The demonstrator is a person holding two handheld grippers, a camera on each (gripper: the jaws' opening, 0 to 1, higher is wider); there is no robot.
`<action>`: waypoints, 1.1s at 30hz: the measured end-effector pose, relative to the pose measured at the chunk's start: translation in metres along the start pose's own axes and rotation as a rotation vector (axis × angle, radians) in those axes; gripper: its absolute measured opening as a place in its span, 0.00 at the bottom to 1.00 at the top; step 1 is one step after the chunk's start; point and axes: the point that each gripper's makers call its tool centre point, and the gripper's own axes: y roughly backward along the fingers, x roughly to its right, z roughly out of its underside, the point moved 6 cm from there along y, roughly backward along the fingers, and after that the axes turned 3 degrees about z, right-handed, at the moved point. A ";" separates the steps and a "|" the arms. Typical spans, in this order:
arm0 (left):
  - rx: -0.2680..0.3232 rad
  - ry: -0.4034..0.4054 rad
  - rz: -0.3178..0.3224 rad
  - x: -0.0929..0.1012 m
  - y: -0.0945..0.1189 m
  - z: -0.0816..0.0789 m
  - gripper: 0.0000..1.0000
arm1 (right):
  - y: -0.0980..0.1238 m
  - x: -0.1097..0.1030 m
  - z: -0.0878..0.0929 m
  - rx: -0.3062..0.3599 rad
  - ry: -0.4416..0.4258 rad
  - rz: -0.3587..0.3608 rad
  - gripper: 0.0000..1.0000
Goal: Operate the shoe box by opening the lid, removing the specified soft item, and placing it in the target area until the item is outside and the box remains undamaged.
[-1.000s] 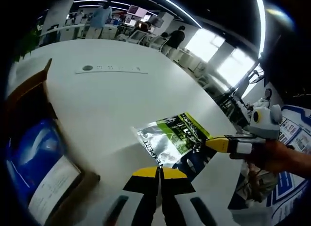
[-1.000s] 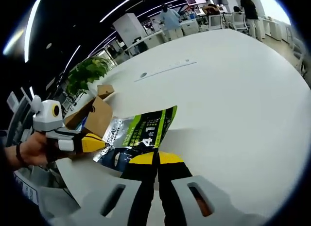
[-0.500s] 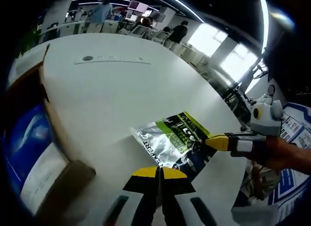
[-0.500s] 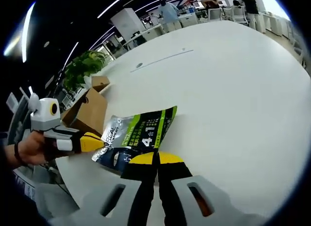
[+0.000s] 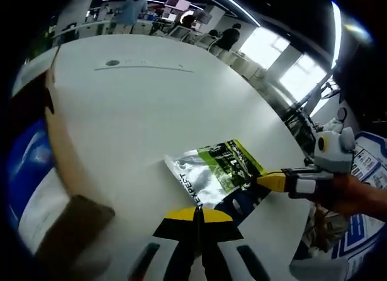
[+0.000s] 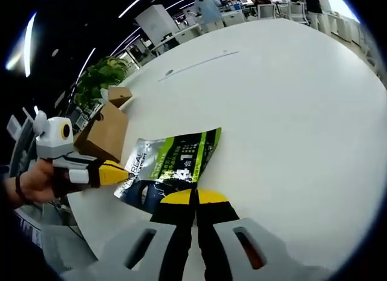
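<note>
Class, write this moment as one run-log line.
pouch: flat on white table, outside box | shoe box: open | right hand-held gripper: shut at pouch edge | left hand-held gripper: shut

Shoe box [image 5: 42, 172] blurred, cut off at the left gripper view's edge — pouch [image 6: 169, 169] lower edge behind jaws

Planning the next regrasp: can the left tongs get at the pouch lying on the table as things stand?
Probably yes. The pouch lies flat on the white table just ahead of the left tongs, nothing between them. The tongs are shut and would need opening; the right tongs sit at its far edge.
</note>
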 end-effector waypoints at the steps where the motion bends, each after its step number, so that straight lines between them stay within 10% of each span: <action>1: -0.001 0.000 -0.002 0.000 -0.001 0.000 0.00 | -0.003 0.003 -0.001 -0.003 0.001 0.001 0.00; 33: 0.041 0.023 -0.060 -0.011 -0.017 -0.026 0.03 | -0.022 0.018 -0.027 0.005 -0.024 0.005 0.01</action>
